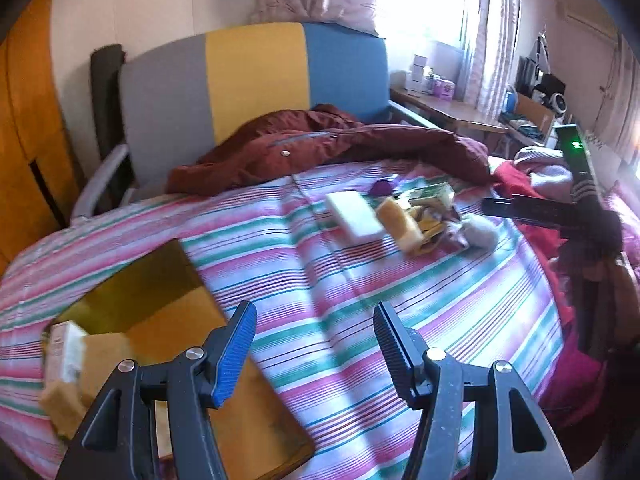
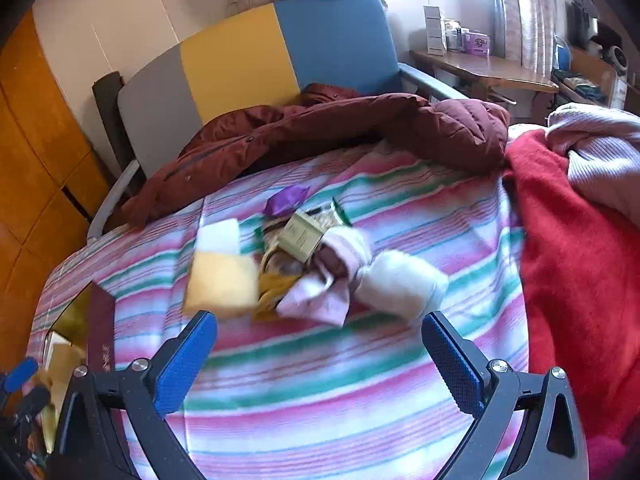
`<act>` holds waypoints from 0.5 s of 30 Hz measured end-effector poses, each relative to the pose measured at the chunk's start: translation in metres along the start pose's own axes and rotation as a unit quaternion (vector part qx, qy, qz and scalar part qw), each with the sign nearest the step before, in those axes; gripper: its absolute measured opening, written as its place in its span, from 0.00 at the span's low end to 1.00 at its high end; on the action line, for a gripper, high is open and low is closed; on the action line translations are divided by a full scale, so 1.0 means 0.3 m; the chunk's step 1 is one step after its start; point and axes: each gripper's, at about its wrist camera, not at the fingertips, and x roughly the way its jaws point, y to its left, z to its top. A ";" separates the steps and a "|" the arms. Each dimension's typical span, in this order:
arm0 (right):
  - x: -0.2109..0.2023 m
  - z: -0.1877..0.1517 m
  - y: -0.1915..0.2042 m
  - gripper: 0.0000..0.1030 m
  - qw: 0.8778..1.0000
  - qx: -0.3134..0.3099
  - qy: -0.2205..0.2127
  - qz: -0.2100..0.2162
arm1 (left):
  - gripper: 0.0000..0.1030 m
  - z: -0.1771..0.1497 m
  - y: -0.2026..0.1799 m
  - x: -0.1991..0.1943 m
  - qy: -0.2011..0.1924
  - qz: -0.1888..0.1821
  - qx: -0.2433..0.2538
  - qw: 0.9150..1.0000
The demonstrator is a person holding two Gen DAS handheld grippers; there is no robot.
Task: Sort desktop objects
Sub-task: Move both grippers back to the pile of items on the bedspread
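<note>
currently: between picks. left gripper [image 1: 316,344] open, empty, by box [image 1: 168,320]. right gripper [image 2: 320,354] open, empty, facing pile; yellow sponge [image 2: 222,282] nearest, likely next.

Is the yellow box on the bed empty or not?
Not empty. The left wrist view shows the open yellow box with a white pack and a yellow sponge inside.

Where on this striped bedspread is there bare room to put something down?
Bare stripes lie between the right gripper and the pile around the yellow sponge, and between the gold box and that pile. Crowded: the pile itself and the red blanket edge.
</note>
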 end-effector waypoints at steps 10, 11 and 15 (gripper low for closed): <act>0.155 0.129 0.060 0.86 0.995 -0.095 -0.006 -0.006 | 0.60 0.112 -0.098 0.143 0.016 -0.054 -0.017 0.998; 0.171 0.135 0.067 0.84 0.995 -0.104 -0.006 -0.005 | 0.60 0.121 -0.103 0.162 0.022 -0.062 -0.021 0.998; 0.240 0.152 0.086 0.79 0.991 -0.133 -0.002 -0.009 | 0.60 0.160 -0.125 0.249 0.035 -0.078 -0.036 0.996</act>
